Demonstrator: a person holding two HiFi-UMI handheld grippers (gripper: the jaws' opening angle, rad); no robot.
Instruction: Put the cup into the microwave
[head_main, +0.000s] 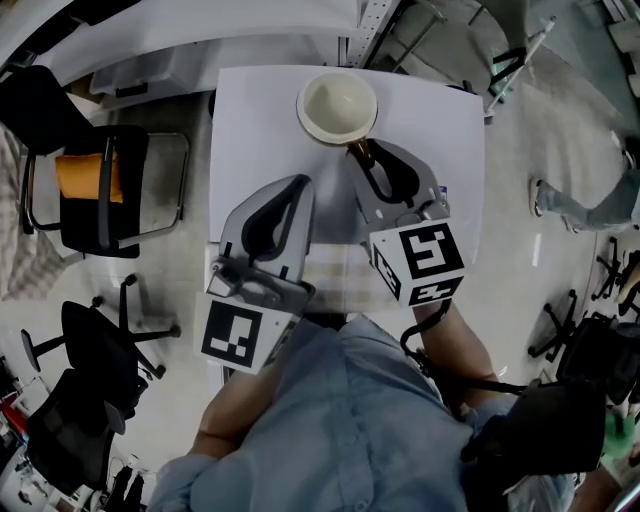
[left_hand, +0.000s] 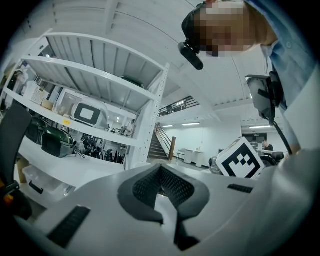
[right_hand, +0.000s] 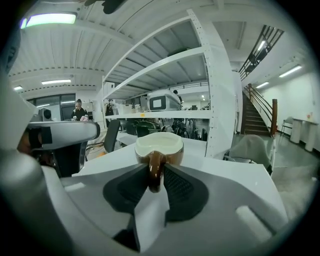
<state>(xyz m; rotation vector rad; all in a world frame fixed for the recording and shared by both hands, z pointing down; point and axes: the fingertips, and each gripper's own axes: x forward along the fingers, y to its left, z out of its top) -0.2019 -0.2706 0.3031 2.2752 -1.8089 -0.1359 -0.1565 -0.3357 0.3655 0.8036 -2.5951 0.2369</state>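
The cup (head_main: 337, 103), cream inside and brown outside, stands on the white worktop (head_main: 440, 130) near its far edge, at the upper centre of the head view. Its brown handle (right_hand: 155, 172) points back toward the person. The right gripper (head_main: 364, 160) reaches up from the lower right, and its jaws pinch that handle from both sides. The left gripper (head_main: 299, 185) hangs just left of it and lower in the frame, clear of the cup, its jaws pressed together with nothing between them.
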